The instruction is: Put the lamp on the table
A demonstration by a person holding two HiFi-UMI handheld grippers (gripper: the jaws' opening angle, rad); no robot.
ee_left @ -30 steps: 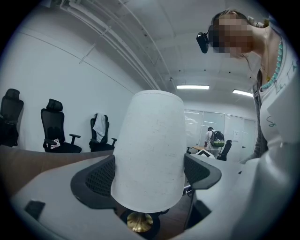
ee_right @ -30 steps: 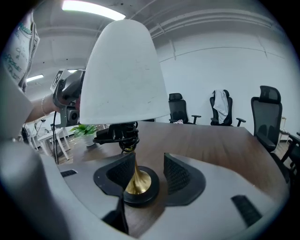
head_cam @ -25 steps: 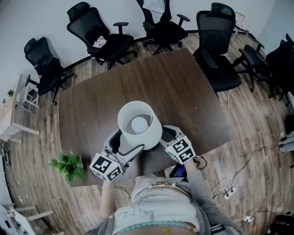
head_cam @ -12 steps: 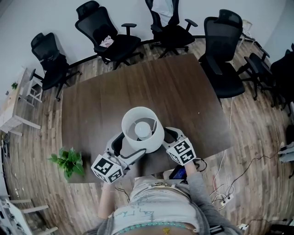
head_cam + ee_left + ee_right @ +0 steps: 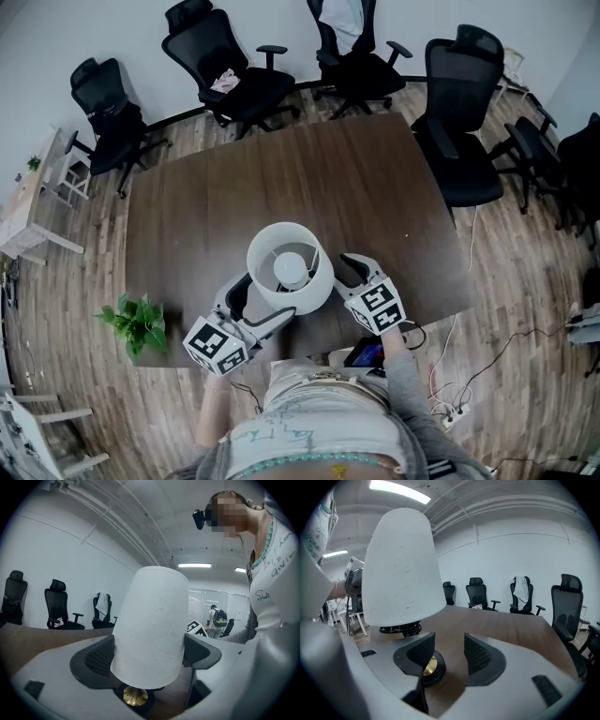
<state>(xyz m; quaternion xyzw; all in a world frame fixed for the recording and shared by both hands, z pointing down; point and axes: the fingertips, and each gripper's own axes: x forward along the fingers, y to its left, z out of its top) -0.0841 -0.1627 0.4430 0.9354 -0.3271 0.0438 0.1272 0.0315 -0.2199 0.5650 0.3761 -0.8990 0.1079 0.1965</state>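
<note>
Marker cubes on both grippers sit closest to the person's body in the head view. The left gripper (image 5: 149, 649) has its jaws spread wide and set against the two sides of the lamp (image 5: 289, 269), with the white shade (image 5: 150, 620) filling the whole gap. The right gripper (image 5: 450, 651) has its jaws a little apart with only bare wood between them. The lamp's black and brass base (image 5: 426, 667) lies just beside its left jaw, outside the gap.

A second ago the shade looked larger from above and overlapped the right gripper's jaws. Now it looks smaller and lower, the base rests on the table (image 5: 281, 178), and the right gripper has drawn slightly clear of the shade.

The lamp stands upright near the table's near edge. The top is dark brown wood, bare beyond the lamp. A green plant (image 5: 136, 323) sits by the near-left corner. Cables (image 5: 455, 398) trail over the plank floor (image 5: 506, 309) on the right. Black office chairs (image 5: 234, 89) ring the far side, in front of a white wall (image 5: 94, 28).
</note>
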